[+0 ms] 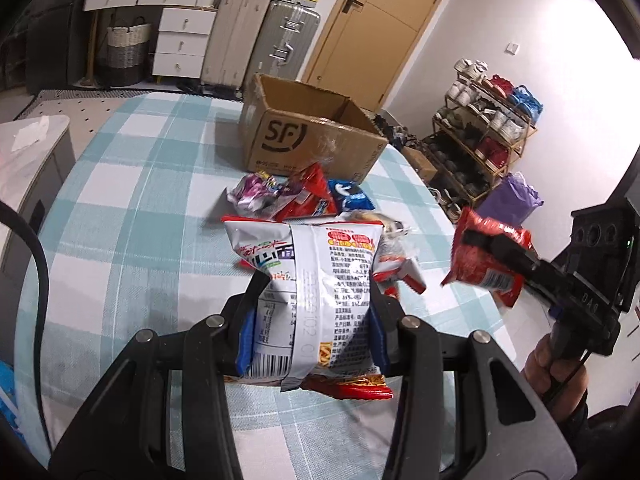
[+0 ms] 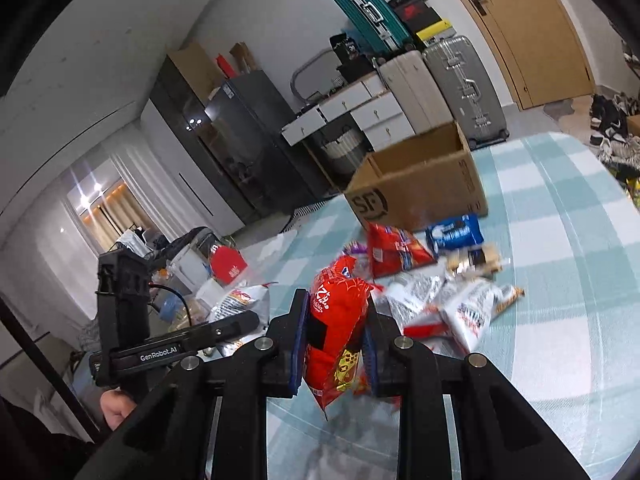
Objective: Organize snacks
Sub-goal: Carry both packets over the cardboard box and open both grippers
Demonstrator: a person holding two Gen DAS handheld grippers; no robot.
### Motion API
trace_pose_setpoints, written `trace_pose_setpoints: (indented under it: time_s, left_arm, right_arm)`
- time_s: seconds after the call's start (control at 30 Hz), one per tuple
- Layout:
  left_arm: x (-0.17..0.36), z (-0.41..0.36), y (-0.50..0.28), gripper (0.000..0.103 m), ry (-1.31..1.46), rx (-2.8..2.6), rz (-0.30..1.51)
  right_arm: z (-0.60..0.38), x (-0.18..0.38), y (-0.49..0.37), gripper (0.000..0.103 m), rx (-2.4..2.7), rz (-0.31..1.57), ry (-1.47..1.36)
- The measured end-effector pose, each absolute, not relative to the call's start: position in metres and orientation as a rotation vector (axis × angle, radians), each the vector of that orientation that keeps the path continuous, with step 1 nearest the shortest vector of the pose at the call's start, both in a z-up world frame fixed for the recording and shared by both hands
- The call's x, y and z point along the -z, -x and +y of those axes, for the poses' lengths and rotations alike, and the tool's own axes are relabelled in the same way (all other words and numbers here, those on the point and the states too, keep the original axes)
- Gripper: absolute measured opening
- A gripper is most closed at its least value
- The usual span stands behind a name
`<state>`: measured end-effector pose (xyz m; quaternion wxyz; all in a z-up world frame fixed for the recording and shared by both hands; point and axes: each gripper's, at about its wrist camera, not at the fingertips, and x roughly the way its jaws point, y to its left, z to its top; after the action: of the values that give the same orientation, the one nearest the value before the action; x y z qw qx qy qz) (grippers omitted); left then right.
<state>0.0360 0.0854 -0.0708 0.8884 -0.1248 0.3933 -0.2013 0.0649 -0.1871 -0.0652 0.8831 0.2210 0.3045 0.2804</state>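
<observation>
My left gripper [image 1: 318,292] is shut on a white noodle snack packet [image 1: 332,256], held upright above the checked tablecloth [image 1: 140,200]. At the right of that view, my right gripper [image 1: 476,240] is shut on a red snack packet [image 1: 486,264] in the air. The right wrist view shows this red packet [image 2: 336,332] pinched between the blue pads [image 2: 301,336] of the right gripper [image 2: 336,300]. Loose snacks lie beyond: a red packet [image 1: 308,200], a blue cookie packet [image 1: 350,196] and a purple one [image 1: 256,192]. Behind them stands an open cardboard box [image 1: 312,136].
A shoe rack [image 1: 480,140] and a purple bag [image 1: 508,196] stand on the floor right of the table. Suitcases [image 1: 288,40], white drawers [image 1: 180,40] and a door [image 1: 380,20] line the far wall. White packets [image 2: 468,312] lie to the right of the right gripper.
</observation>
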Motion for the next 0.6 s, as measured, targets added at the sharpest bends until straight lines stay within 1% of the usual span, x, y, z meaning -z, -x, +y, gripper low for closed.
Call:
trace_pose_setpoints:
  time_s: [0.2,0.4,0.6]
  left_arm:
    - [0.037,0.084,-0.046,0.041,0.272,0.474,0.797]
    - [-0.015,0.078,-0.056,0.041,0.239,0.501,0.727]
    - [-0.060,0.069,-0.089,0.041,0.238,0.511,0.727]
  right_arm:
    - [-0.197,0.027,-0.072,0.023,-0.608,0.584,-0.470]
    - [-0.203,-0.005,-0.095,0.023,-0.633,0.559,-0.500]
    - [-0.201,-0.047,-0.116,0.023,-0.631,0.506,-0.453]
